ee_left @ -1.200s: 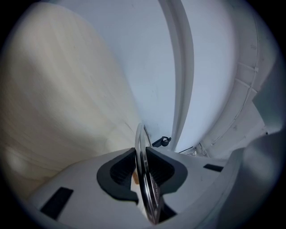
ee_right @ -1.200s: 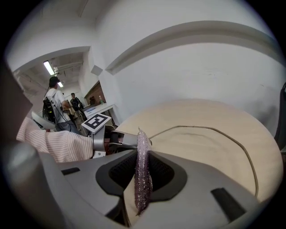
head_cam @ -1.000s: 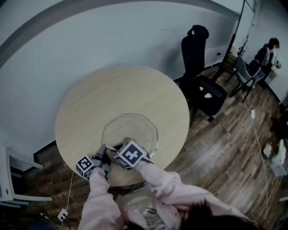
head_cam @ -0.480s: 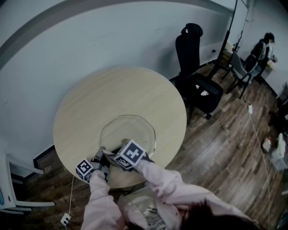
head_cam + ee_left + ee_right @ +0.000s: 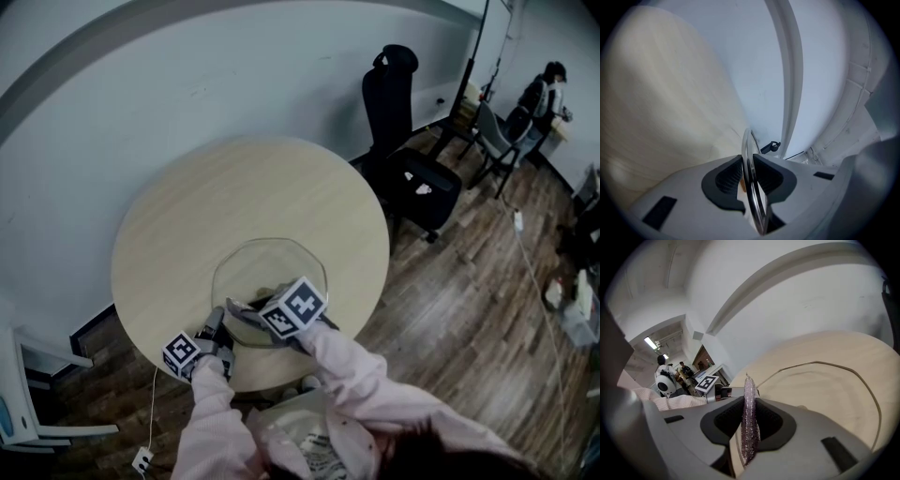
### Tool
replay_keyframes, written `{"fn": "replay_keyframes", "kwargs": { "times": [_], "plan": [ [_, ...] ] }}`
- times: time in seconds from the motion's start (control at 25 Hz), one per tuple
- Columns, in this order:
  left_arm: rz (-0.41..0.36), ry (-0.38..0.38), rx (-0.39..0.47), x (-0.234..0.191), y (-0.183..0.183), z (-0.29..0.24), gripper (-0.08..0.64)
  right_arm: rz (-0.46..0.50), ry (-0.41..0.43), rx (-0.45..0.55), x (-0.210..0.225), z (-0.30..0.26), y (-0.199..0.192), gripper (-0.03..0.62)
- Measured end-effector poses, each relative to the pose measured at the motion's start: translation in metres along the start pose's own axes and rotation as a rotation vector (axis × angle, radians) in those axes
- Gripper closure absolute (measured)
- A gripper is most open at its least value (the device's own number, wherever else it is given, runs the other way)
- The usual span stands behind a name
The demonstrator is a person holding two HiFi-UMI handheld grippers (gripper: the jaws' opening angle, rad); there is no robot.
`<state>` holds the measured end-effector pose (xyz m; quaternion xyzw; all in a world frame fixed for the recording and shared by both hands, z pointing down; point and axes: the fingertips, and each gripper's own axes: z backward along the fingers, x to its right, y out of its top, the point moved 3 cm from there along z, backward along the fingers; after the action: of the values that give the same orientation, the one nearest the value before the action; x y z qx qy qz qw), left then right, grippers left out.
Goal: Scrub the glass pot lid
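While resting by the near edge of the round table [image 5: 187,216], clamped at its near rim between the jaws of the left gripper [image 5: 214,328]: the glass pot lid [image 5: 272,267]. Closed on a purple glittery scrubber [image 5: 749,427], the right gripper [image 5: 749,404], over the lid's near part, just beside the left one.

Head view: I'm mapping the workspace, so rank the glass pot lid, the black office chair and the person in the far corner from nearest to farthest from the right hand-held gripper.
1. The glass pot lid, beside the right hand-held gripper, on the table's near side.
2. The black office chair, beyond the table's right edge.
3. The person, far upper right.
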<state>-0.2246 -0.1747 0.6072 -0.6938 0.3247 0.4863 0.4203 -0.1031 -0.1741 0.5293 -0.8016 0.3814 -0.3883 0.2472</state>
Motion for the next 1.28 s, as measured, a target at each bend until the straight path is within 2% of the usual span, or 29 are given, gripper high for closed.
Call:
{"fn": "replay_keyframes", "kwargs": {
  "times": [0.12,0.44,0.68,0.92,1.08,1.28],
  "plan": [
    [-0.012,0.000,-0.010,-0.001,0.002,-0.001,0.491,-0.027,-0.057,0.024,0.019,0.012,0.002,0.505],
    [-0.021,0.007,-0.028,-0.001,0.002,-0.001,0.491,-0.027,-0.185,0.035,0.055,0.044,0.002,0.505],
    [-0.024,0.004,-0.032,0.000,0.002,-0.003,0.491,0.051,-0.301,0.010,0.077,0.063,0.005,0.503],
    [-0.023,0.003,-0.040,0.000,0.002,-0.002,0.491,0.169,-0.445,-0.078,0.098,0.079,0.011,0.505],
    [-0.027,-0.010,-0.043,0.002,0.002,-0.004,0.491,0.238,-0.463,-0.157,0.094,0.079,0.010,0.503],
    [-0.016,-0.001,-0.042,-0.001,0.003,-0.003,0.491,0.250,-0.466,-0.206,0.093,0.072,0.001,0.503]
  ]
}}
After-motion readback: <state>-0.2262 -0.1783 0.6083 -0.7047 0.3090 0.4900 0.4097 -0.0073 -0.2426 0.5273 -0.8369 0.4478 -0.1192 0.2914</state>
